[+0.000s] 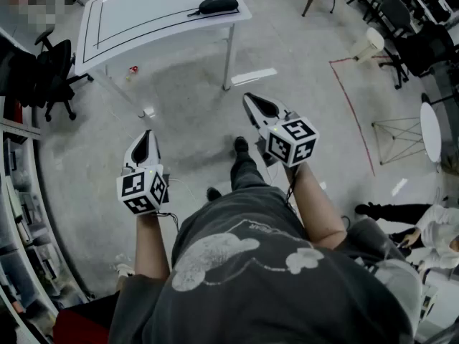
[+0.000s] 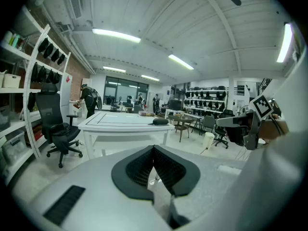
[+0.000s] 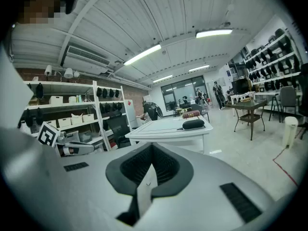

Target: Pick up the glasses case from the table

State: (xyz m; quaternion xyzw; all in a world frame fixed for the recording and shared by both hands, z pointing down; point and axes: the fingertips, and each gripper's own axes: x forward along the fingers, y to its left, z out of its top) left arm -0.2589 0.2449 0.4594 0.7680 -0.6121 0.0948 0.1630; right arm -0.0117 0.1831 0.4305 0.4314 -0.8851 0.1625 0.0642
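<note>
- Left tool (image 1: 145, 140) (grey shell, black ribbed pads, marker cube at the rear): jaws closed tip to tip in the left gripper view (image 2: 154, 150), nothing btwn them.
- Right tool (image 1: 259, 106) (same build): jaws closed too in the right gripper view (image 3: 150, 150), empty.
- Both tools held out in front of me over the pale grey concrete floor (image 1: 186, 120), noses tilted slightly down, aimed roughly twd the surface.
- Right tool sits further fwd than left tool in the head view.
- Target: black oblong glasses case (image 1: 218, 5) lies flat on the white rectangular surface (image 1: 143, 20), which has a thin black border line.
- Case is near the surface's right-hand end in the head view, close to the corner.
- Case also seen ahead in the left gripper view (image 2: 160, 121) and the right gripper view (image 3: 193, 124), on the surface's near edge.
- Case well apart from both tools; open floor btwn.
- Black wheeled office chair (image 1: 54, 70) stands just beside the surface's left end.
</note>
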